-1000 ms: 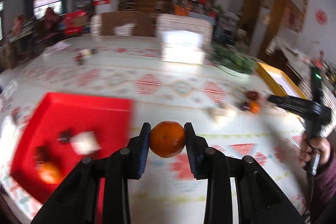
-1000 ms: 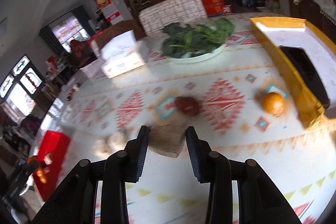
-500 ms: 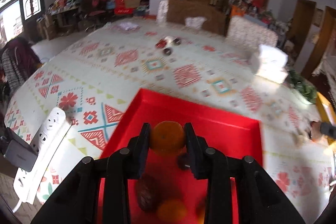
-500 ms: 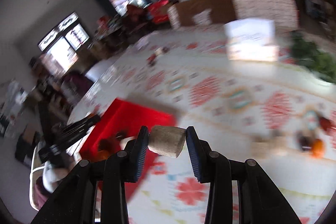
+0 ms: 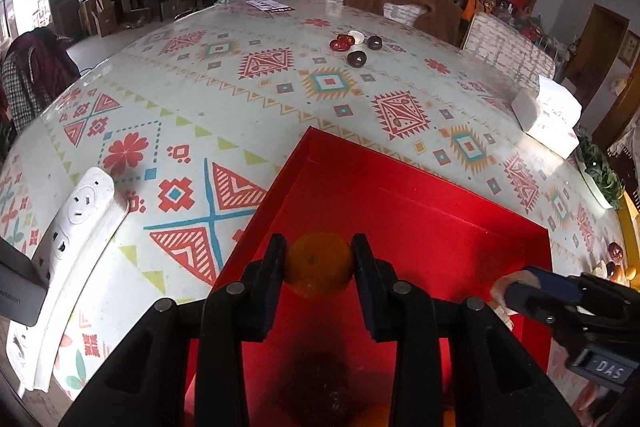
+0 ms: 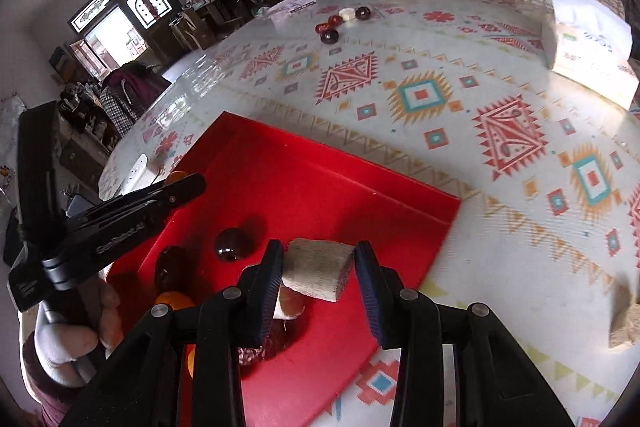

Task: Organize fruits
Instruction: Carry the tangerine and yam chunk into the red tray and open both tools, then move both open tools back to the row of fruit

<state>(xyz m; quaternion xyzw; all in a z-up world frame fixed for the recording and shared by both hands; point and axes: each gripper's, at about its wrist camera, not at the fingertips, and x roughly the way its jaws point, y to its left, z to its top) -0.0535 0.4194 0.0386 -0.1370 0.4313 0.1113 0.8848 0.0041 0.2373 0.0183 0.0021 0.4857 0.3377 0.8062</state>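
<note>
Left gripper (image 5: 319,265): clamped on a mandarin orange (image 5: 319,264), held over the red tray (image 5: 420,211) at lower centre of frame. Right gripper (image 6: 319,269): clamped on a pale cut chunk (image 6: 318,270), held above the tray's right portion; dark plum (image 6: 234,244) seen inside.

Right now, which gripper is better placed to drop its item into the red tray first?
Left. The left gripper holds the orange above a bare part of the red tray. The right gripper holds its pale block directly above fruit lying in the tray.
</note>
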